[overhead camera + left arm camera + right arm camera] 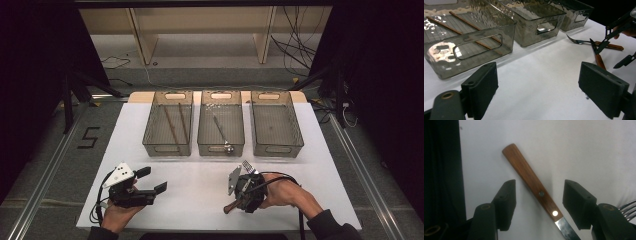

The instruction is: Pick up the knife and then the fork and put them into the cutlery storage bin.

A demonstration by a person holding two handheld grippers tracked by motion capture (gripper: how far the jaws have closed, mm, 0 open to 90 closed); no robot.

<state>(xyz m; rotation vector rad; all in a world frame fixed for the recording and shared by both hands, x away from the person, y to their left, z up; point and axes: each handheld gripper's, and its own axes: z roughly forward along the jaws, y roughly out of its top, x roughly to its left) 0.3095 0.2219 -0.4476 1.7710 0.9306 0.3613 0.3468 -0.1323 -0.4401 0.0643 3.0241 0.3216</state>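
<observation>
A knife with a brown wooden handle (529, 178) lies flat on the white table (195, 195). My right gripper (540, 192) points down over it, jaws open on either side of the handle and not touching it. In the high view this right gripper (245, 192) covers most of the knife; the handle end (228, 208) pokes out below it. A fork (576, 40) with a wooden handle lies beside the knife, tines (247, 165) toward the bins. My left gripper (152, 180) rests open at the front left, nothing between its jaws.
Three clear bins stand in a row at the back: the left bin (150, 135) holds two chopsticks (175, 122), the middle bin (202, 135) a spoon (220, 130), and the right bin (295, 135) looks empty. The table's front edge is close behind both hands.
</observation>
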